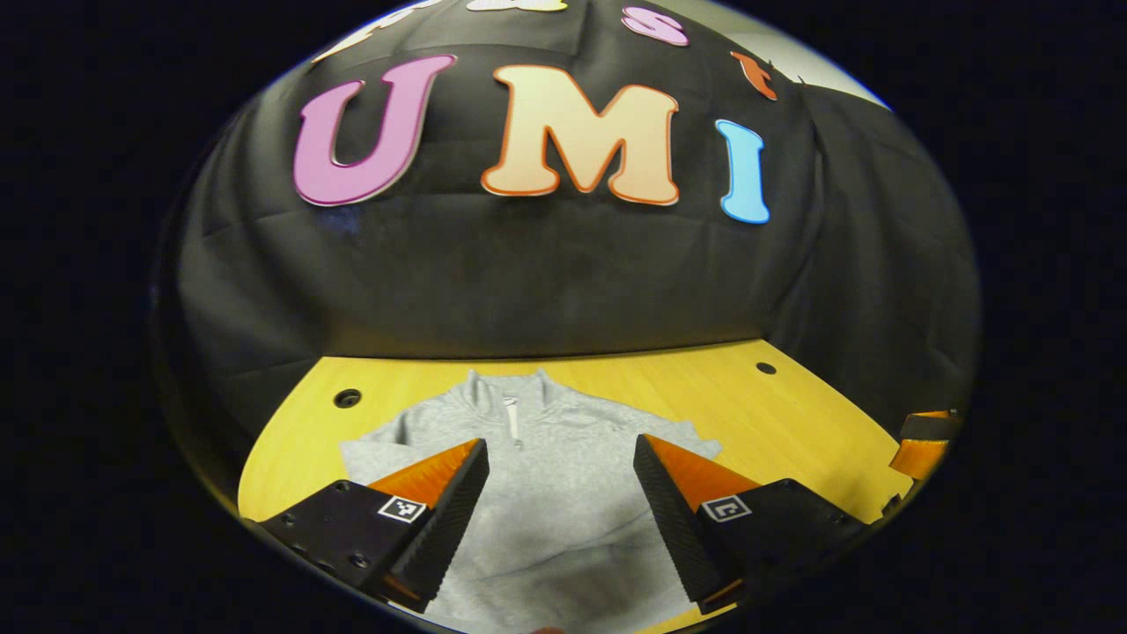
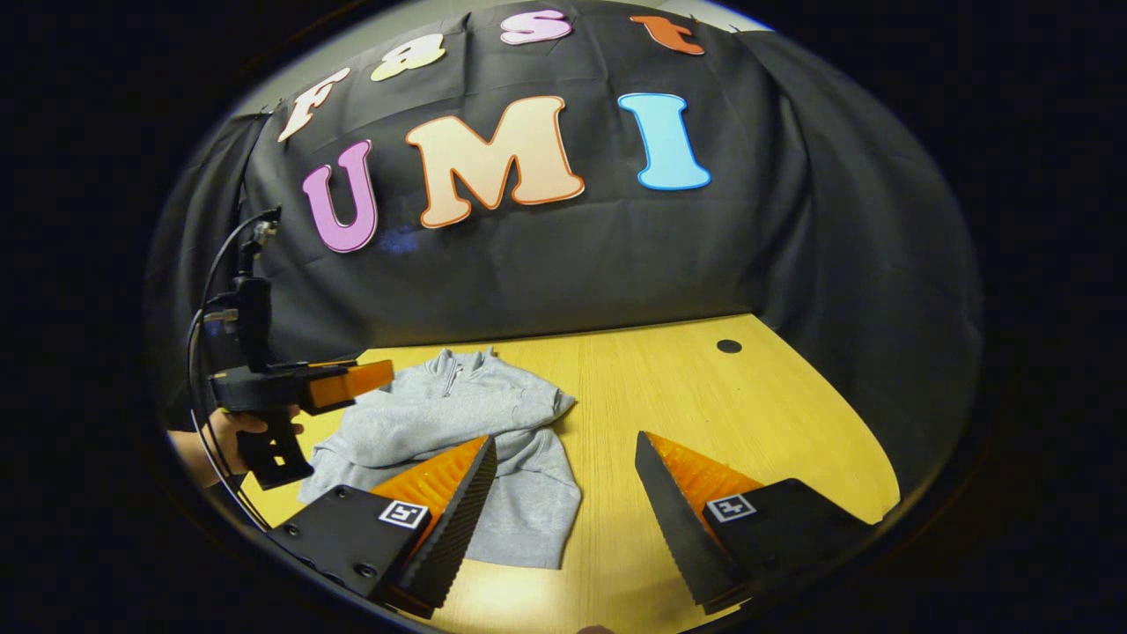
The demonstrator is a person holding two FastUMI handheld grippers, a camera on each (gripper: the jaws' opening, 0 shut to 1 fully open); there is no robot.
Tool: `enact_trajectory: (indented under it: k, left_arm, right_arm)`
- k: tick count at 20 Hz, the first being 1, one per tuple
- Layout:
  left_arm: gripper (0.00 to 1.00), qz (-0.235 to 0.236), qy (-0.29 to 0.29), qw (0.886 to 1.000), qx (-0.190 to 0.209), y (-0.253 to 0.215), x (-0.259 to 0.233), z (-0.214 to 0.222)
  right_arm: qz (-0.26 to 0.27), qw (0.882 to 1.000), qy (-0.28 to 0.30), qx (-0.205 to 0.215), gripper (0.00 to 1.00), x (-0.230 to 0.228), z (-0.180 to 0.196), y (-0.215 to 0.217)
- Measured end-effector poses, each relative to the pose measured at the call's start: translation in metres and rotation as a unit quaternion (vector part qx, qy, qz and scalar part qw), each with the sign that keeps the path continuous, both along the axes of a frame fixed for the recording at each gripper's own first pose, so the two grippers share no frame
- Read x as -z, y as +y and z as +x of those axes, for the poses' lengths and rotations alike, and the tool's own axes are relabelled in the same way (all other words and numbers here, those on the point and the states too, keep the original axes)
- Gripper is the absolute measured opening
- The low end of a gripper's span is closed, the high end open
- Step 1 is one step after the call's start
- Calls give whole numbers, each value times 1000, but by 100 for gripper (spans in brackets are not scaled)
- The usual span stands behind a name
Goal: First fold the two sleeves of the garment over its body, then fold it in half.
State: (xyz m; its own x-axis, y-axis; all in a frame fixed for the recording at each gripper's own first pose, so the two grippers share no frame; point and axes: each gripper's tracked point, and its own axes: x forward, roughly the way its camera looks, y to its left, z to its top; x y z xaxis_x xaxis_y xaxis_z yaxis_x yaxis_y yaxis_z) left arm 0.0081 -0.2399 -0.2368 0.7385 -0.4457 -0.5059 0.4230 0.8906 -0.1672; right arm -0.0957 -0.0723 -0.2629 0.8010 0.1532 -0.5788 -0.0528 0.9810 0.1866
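Both tongs [image 1: 561, 462] [image 2: 563, 462] agape — sweater [image 2: 458, 431] (sleeves folded) flat.

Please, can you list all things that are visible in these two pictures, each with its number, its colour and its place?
garment: one, grey, with a collar and short zip, lying on the table, sleeves folded over its body
table: one, yellow wood, in front of the black cloth wall
holes in the table: two in the left gripper view, dark, near the far edge
cable: one, black, running from the left gripper
left gripper: open, above the garment
right gripper: open, above the table beside the garment
hand: one, holding the left gripper's handle
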Motion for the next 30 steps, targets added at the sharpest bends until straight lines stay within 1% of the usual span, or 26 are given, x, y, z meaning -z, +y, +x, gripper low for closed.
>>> enact_trajectory:
  k: [1,2,3,6,7,8,9,12,14,16,17,18,19,20,23,24,26,27,28,30]
  left_arm:
    - [97,5,-1,1000,-9,15,-1,-2]
    - [97,12,-1,1000,-17,31,-1,-6]
    - [97,20,-3,999,-25,47,-1,-9]
    - [97,49,-3,997,-54,96,6,-26]
    - [97,52,2,997,-59,107,11,-31]
    - [97,52,12,997,-64,118,17,-40]
    - [97,49,24,996,-69,129,23,-49]
    - [97,42,57,994,-83,153,42,-72]
    - [97,51,65,992,-94,168,55,-83]
    - [97,75,84,989,-97,185,75,-102]
    - [97,85,94,987,-96,192,84,-110]
    - [97,90,105,986,-97,196,96,-116]
    - [98,92,114,984,-99,199,105,-121]
    - [98,93,122,983,-102,203,109,-129]
    - [98,98,143,979,-111,213,124,-140]
    - [98,100,148,977,-115,217,129,-143]
    - [98,101,159,975,-119,220,138,-150]
    - [98,103,169,973,-120,220,144,-155]
    - [98,102,179,971,-122,220,149,-161]
    - [99,93,166,974,-125,218,147,-157]
  right_arm:
    - [-2,1000,0,-5,99,4,0,4]
    - [-4,1000,1,-11,99,7,1,9]
    - [-6,1000,3,-18,96,11,1,12]
    - [-15,999,11,-33,99,23,0,20]
    - [-18,999,14,-36,96,29,0,23]
    - [-21,999,19,-38,96,34,0,26]
    - [-24,999,25,-40,99,41,-2,28]
    - [-41,997,48,-48,99,64,-12,33]
    - [-52,995,62,-53,99,79,-20,36]
    - [-57,994,77,-55,99,89,-30,38]
    - [-59,993,86,-55,99,96,-35,41]
    - [-60,992,95,-55,96,101,-39,42]
    - [-61,991,103,-54,96,108,-42,43]
    - [-63,991,111,-50,99,112,-46,43]
    - [-59,989,132,-41,99,120,-53,48]
    - [-59,988,137,-42,96,123,-55,51]
    - [-66,986,148,-41,96,131,-61,54]
    - [-66,985,156,-42,99,136,-64,56]
    - [-67,983,164,-41,96,141,-68,56]
    - [-72,981,176,-40,96,148,-73,56]
